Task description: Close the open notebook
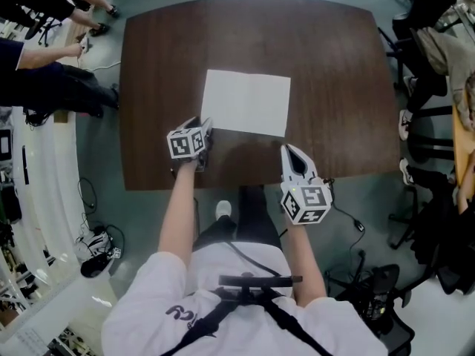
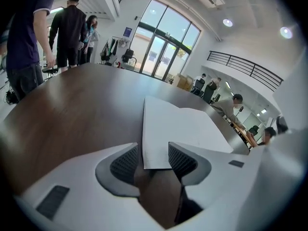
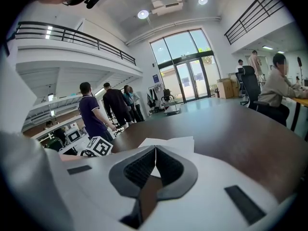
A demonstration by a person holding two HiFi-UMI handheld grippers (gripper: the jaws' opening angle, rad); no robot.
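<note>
Notebook [image 1: 246, 102] lay open and flat, white pages up, in the middle of the dark table [image 1: 163, 65], its long side running left to right across the person's front. And there was the left tool [image 1: 205, 128], right at the near left corner. Its own view had that corner sitting in the gap between the two pads [image 2: 126, 163], jaws standing apart, neither pad pressing the paper as far as could be seen. So it was released, nothing gripped. On the other side, the right tool [image 1: 289, 149] hung just short of the near right corner, clear of the paper, jaws clenched tip to tip with nothing between them.

The relation that mattered: the notebook lay ahead and to the right of the left tool, stretching away from it toward the right tool. A slight hump in the far edge, seen from the left tool, hinted at a spine running away from the person through the middle, though the fold itself was faint. If so, the left half was the leaf to swing over, rightward, and the left tool was the nearer one, already lined up on it. The right tool looked better placed to steady the other half. A single thin sheet could lift alone, so the bite would need the cover too.
</note>
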